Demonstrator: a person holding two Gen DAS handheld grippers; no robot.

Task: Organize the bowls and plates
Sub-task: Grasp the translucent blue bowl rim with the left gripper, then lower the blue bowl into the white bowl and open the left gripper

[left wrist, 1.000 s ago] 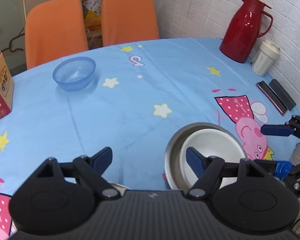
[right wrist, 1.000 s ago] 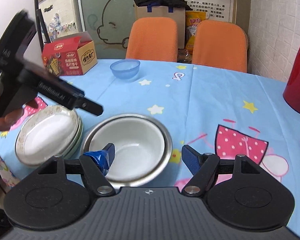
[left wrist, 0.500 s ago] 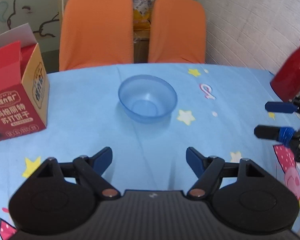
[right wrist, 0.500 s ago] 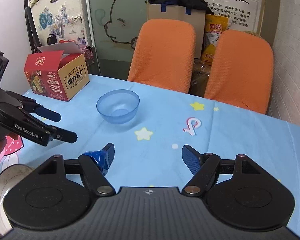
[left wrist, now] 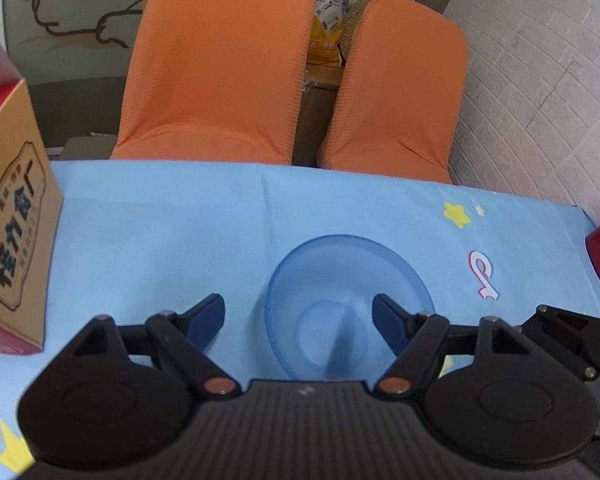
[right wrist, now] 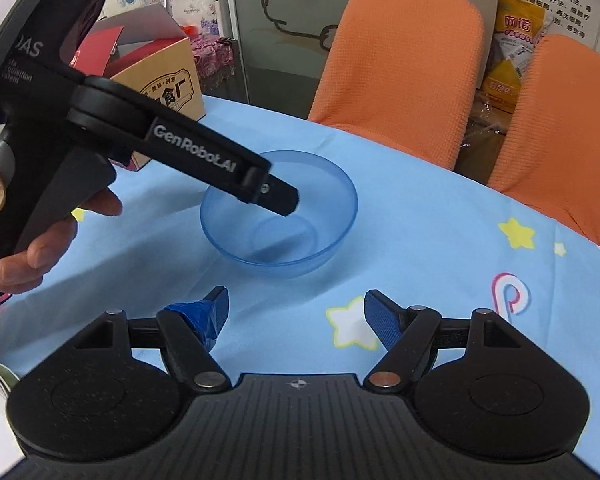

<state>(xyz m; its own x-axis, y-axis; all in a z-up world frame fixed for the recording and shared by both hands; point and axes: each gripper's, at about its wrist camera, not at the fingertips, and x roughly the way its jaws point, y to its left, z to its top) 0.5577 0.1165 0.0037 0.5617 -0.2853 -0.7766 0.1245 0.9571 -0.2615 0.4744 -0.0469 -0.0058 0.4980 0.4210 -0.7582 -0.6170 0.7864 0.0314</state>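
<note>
Blue translucent plastic, one bowl (right wrist: 279, 214) only, is sitting upright on the star-printed tablecloth (left wrist: 160, 232), in front of two orange chairs (left wrist: 220, 60) and to the right of one cardboard box (left wrist: 14, 216). You are holding your left gripper (left wrist: 299, 316) tilted downward with its jaws spread wide, straddling the bowl's near-left rim: one fingertip (right wrist: 284, 200) is reaching inside the bowl, the other is staying outside. Your left hand (right wrist: 40, 236) is wrapping the handle. Your right gripper (right wrist: 296, 316) is hanging released just short of the bowl, gripping nothing.
</note>
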